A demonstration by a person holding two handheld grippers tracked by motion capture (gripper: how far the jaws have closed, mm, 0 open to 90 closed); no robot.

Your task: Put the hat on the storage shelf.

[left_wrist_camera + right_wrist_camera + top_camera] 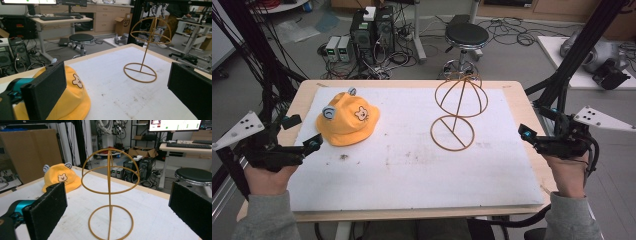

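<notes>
Hat (347,120) sits beside open left gripper (307,145), untouched.

Black stool (466,35) and computer towers (373,27) beyond the white-topped table (412,170).

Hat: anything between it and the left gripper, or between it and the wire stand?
Nothing visible. The left gripper, jaws open, sits right at the hat brim with no object between. From hat to stand there is bare white mat.
</notes>
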